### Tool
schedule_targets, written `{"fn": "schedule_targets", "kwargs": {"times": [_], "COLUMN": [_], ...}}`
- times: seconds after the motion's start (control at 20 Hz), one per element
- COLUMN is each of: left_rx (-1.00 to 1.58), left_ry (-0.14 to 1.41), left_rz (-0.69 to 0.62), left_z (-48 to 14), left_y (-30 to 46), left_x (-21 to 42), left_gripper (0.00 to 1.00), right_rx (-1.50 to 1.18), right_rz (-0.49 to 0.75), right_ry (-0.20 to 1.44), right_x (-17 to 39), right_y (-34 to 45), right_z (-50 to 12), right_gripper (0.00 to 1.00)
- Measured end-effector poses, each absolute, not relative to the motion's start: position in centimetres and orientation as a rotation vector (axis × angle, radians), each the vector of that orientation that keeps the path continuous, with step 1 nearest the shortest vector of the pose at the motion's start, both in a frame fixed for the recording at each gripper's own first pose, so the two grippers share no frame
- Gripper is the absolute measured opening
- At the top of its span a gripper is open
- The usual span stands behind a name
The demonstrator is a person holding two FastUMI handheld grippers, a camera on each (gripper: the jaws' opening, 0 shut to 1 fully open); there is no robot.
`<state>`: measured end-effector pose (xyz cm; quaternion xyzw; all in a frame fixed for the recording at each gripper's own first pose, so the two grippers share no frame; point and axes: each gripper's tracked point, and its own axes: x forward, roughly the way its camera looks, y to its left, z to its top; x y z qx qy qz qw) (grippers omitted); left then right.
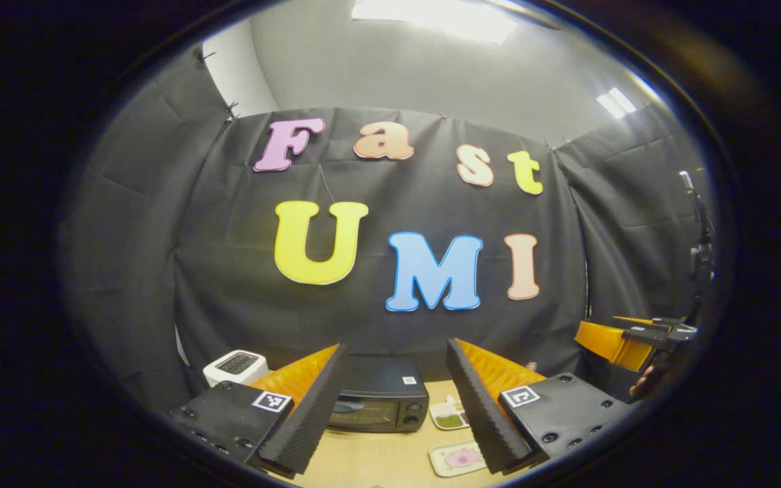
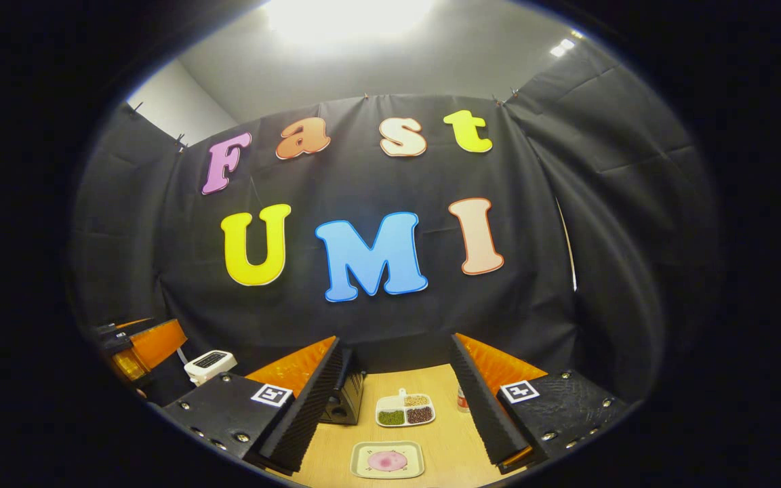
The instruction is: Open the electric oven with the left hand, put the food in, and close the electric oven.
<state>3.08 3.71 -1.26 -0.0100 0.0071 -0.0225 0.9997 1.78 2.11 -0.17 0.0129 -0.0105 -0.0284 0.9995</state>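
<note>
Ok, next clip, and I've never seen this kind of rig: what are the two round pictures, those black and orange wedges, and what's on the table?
No robot here: a person carries a hand-held tool in each hand, each with its own fisheye camera. The wedges are that tool's own fingers. The left tongs face the closed black electric oven; the right tongs face a divided tray of beans and a plate with pink food. All rest on a wooden table, with a white appliance at the left. Both tongs are open, holding nothing.

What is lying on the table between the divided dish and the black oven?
Nothing: in the right gripper view, only bare wooden table separates the divided dish from the black oven. The stretch is short.
</note>
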Motion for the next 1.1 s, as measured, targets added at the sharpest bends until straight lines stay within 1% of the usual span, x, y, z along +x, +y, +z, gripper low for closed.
{"fn": "schedule_targets", "kwargs": {"times": [0.05, 0.1, 0.2, 0.35, 0.5, 0.65, 0.8, 0.85, 0.9, 1.0, 1.05, 1.1], "left_rx": [-0.020, -0.022, -0.029, -0.046, -0.077, -0.087, -0.067, -0.069, -0.069, -0.062, -0.050, -0.043], "left_ry": [0.015, 0.028, 0.057, 0.111, 0.209, 0.289, 0.369, 0.394, 0.415, 0.456, 0.473, 0.490], "left_rz": [-0.050, -0.053, -0.051, -0.052, -0.081, -0.081, -0.072, -0.068, -0.060, -0.052, -0.047, -0.049], "left_z": [-1.3, -1.9, -2.9, -5.1, -8.6, -11.9, -16.3, -17.7, -19.1, -21.6, -22.7, -24.0], "left_y": [4.1, 4.6, 5.5, 6.9, 7.6, 8.9, 10.6, 11.0, 11.5, 12.3, 12.7, 12.9], "left_x": [3.4, 3.8, 4.7, 6.9, 9.6, 12.4, 15.9, 16.8, 17.7, 19.4, 20.2, 21.0], "left_gripper": [0.97, 0.97, 1.00, 1.00, 0.96, 0.92, 1.00, 0.97, 0.97, 1.00, 0.97, 1.00], "right_rx": [0.024, 0.022, 0.026, 0.009, 0.000, -0.027, -0.036, -0.036, -0.039, -0.042, -0.044, -0.048], "right_rz": [-0.063, -0.069, -0.072, -0.082, -0.092, -0.109, -0.135, -0.143, -0.155, -0.175, -0.183, -0.190], "right_ry": [-0.024, -0.022, -0.022, -0.023, -0.011, -0.002, 0.010, 0.018, 0.028, 0.046, 0.053, 0.061], "right_x": [2.0, 2.2, 2.3, 2.5, 2.7, 2.7, 2.8, 2.8, 2.8, 2.9, 3.0, 3.0], "right_y": [2.4, 2.7, 3.3, 3.7, 3.7, 3.2, 2.4, 2.2, 1.9, 1.5, 1.3, 1.2], "right_z": [-0.3, -0.3, -0.4, -0.5, -1.0, -1.3, -1.7, -2.0, -2.3, -2.8, -3.0, -3.1], "right_gripper": [0.96, 0.96, 0.96, 0.96, 0.96, 0.96, 0.96, 0.96, 0.96, 0.96, 0.96, 0.96]}}
